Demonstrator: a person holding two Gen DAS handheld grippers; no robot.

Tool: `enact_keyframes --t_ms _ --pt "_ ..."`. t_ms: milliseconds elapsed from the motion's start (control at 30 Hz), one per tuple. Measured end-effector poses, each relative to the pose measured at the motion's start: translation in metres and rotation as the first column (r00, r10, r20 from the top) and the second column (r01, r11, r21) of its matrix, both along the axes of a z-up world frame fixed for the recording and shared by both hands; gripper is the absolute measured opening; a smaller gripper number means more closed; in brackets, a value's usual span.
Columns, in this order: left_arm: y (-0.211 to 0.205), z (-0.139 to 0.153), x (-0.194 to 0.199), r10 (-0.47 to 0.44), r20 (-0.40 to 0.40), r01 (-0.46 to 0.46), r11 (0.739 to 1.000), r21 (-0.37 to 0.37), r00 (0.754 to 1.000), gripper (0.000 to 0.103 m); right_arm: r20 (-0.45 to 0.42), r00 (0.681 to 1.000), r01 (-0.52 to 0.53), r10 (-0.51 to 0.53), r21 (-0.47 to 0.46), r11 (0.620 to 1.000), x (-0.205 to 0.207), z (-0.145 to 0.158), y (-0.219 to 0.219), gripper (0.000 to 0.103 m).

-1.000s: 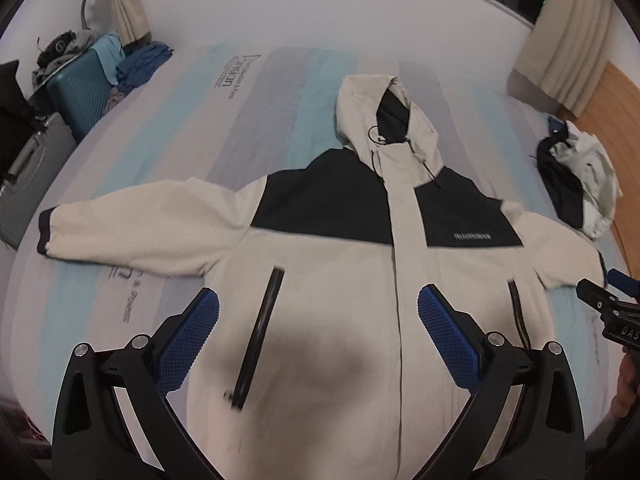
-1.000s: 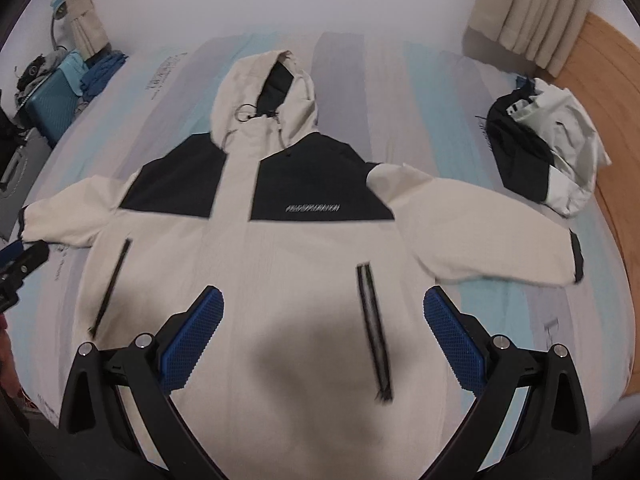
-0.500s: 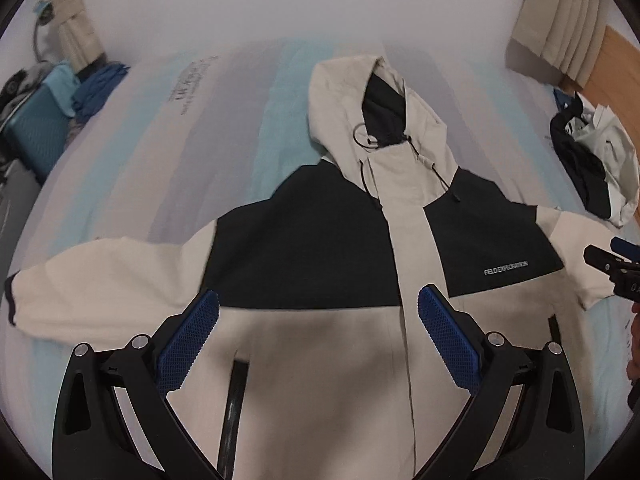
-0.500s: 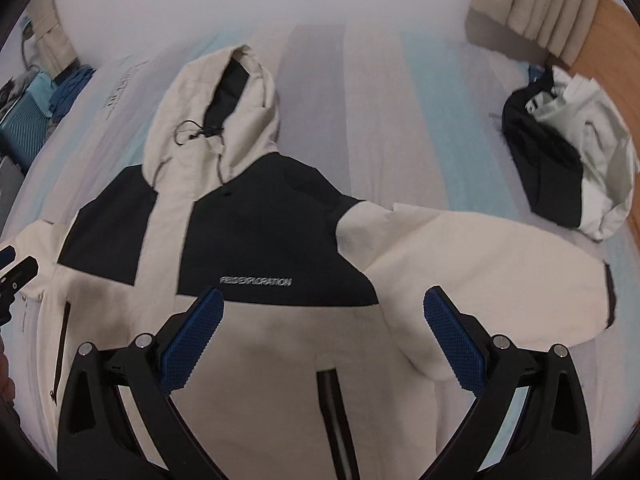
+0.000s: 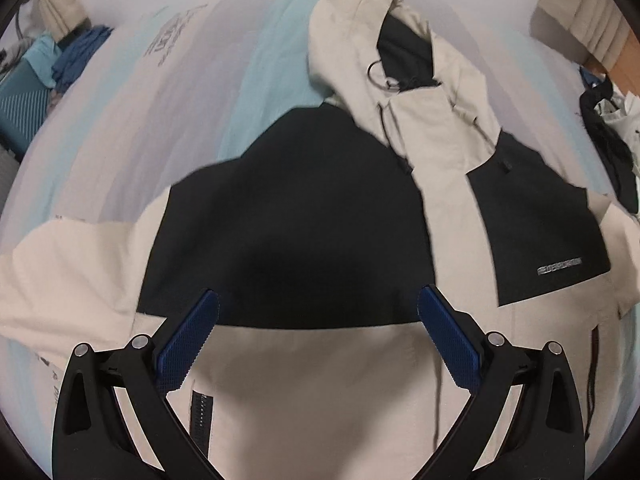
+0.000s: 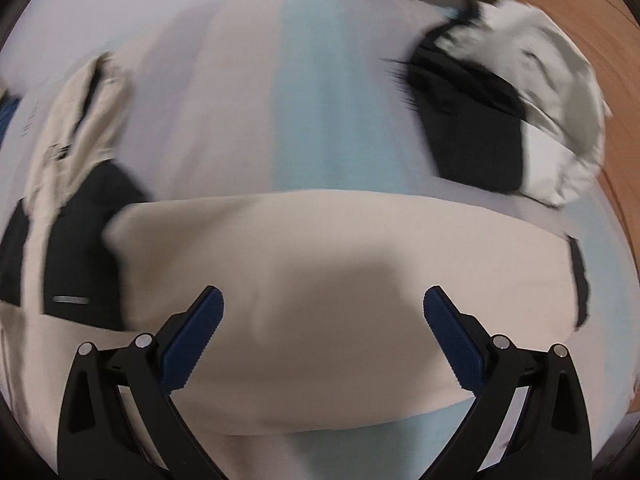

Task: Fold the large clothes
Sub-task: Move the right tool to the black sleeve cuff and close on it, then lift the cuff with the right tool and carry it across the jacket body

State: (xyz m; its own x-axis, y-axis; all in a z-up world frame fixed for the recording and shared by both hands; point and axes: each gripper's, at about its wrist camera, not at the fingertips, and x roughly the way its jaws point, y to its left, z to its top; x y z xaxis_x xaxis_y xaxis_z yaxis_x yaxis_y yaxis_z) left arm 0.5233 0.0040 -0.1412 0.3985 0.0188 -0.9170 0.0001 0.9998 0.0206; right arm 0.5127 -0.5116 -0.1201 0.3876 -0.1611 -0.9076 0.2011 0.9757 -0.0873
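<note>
A cream hooded jacket (image 5: 312,380) with black shoulder panels lies front up, spread flat on the striped bed sheet (image 5: 188,92). Its hood (image 5: 360,36) points to the far end. My left gripper (image 5: 318,320) hovers open over the left chest, at the border of black and cream cloth, with nothing between its blue pads. In the right wrist view my right gripper (image 6: 324,320) is open above the jacket's right sleeve (image 6: 340,256), which stretches out sideways to a dark cuff (image 6: 580,276). That view is blurred by motion.
A crumpled black and white garment (image 6: 500,120) lies on the bed past the right sleeve, near a wooden headboard (image 6: 600,20). A teal suitcase (image 5: 20,100) and blue clothes (image 5: 76,60) sit beyond the bed's left side. Curtains hang at the far right.
Both grippers have moved forward and lower over the jacket. The left went from the waist up to the chest; the right swung rightward onto the right sleeve. Both stay open.
</note>
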Motion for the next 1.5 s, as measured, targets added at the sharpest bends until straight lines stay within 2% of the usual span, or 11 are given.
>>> enact_keyframes --t_ms 267,400,600,800,967,1133,1200,1267,1333,1500 --pt "-0.006 -0.030 0.009 -0.028 -0.092 0.030 0.999 0.016 0.995 0.097 -0.047 0.995 0.090 -0.092 -0.045 0.995 -0.024 -0.013 -0.130 0.096" --pt "-0.011 -0.032 0.015 -0.028 -0.097 0.030 0.999 0.022 0.995 0.097 -0.059 0.990 0.126 -0.130 -0.073 0.989 -0.036 -0.018 -0.183 0.096" --pt "-0.021 -0.032 0.025 -0.034 -0.098 0.038 0.998 0.043 0.995 0.097 -0.070 0.977 0.200 -0.202 -0.036 0.979 -0.053 -0.024 -0.244 0.096" --pt "-0.035 -0.030 0.028 -0.050 -0.100 0.054 0.998 0.035 0.994 0.097 -0.100 0.975 0.199 -0.197 0.014 0.980 -0.059 -0.036 -0.276 0.096" --pt "-0.037 -0.035 0.030 -0.016 -0.119 0.021 0.999 0.034 0.993 0.097 -0.131 0.967 0.235 -0.216 0.149 0.960 -0.059 -0.059 -0.303 0.087" --pt "-0.037 -0.036 0.019 0.006 -0.130 -0.002 0.999 0.035 0.992 0.097 -0.129 0.967 0.247 -0.220 0.257 0.934 -0.064 -0.071 -0.317 0.087" --pt "-0.036 -0.039 0.017 0.016 -0.138 -0.011 0.999 0.039 0.990 0.097 -0.121 0.969 0.242 -0.217 0.274 0.931 -0.066 -0.068 -0.318 0.082" --pt "-0.034 -0.040 0.018 0.031 -0.142 -0.026 0.999 0.036 0.989 0.097 -0.110 0.974 0.223 -0.200 0.287 0.932 -0.068 -0.063 -0.316 0.063" --pt "-0.034 -0.039 0.018 0.044 -0.144 -0.039 0.999 0.035 0.989 0.097 -0.106 0.981 0.188 -0.165 0.274 0.943 -0.067 -0.057 -0.309 0.053" --pt "-0.042 -0.036 0.018 0.039 -0.139 -0.035 0.999 0.037 0.990 0.097 -0.129 0.977 0.195 -0.168 0.242 0.951 -0.062 -0.062 -0.307 0.055"
